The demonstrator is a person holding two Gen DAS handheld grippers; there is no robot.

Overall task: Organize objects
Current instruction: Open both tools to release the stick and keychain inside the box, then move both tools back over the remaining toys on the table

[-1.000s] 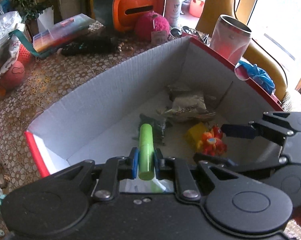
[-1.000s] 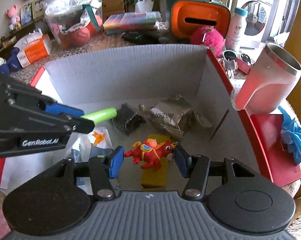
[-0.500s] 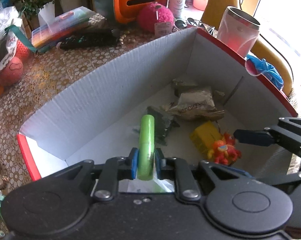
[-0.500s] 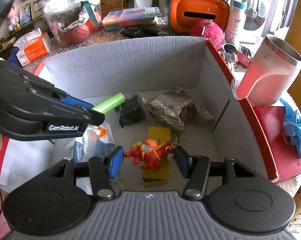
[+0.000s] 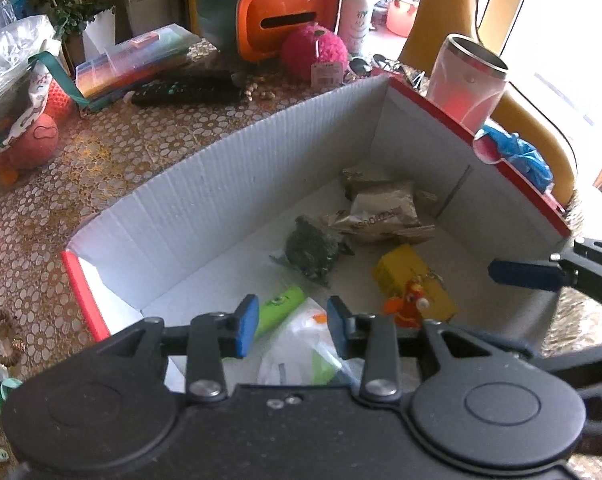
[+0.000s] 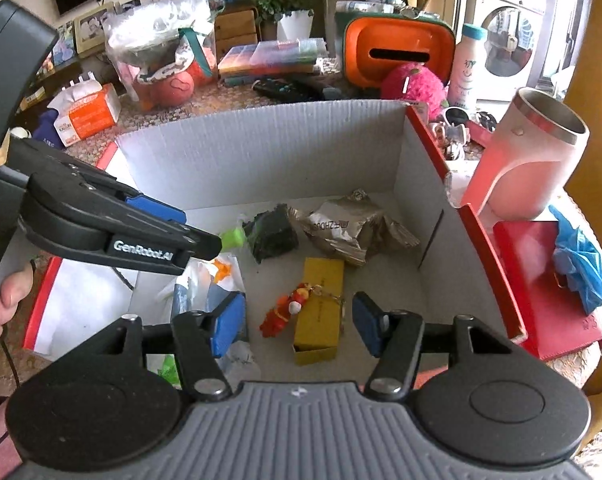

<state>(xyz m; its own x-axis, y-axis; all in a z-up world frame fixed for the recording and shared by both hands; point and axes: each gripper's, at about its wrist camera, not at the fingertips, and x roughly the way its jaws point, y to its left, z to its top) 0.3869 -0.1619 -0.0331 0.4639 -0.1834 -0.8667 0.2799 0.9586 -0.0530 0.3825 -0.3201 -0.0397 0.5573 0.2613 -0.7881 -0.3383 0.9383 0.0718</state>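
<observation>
A white cardboard box with a red rim stands on the table. My left gripper hangs over its near left corner, jaws opening with nothing between them. Below it a green tube lies on the box floor beside a clear plastic bag. My right gripper is open above a red toy figure, which lies on the floor against a yellow box. One of its blue fingers shows at the right.
A dark green packet and a silver foil packet lie at the back of the box. A pink tumbler, red notebook and blue cloth sit right of it. An orange case, pink ball and remote lie behind.
My left gripper opened and the green tube dropped to the box floor. The red toy left the right gripper's fingers and now lies beside the yellow box.
</observation>
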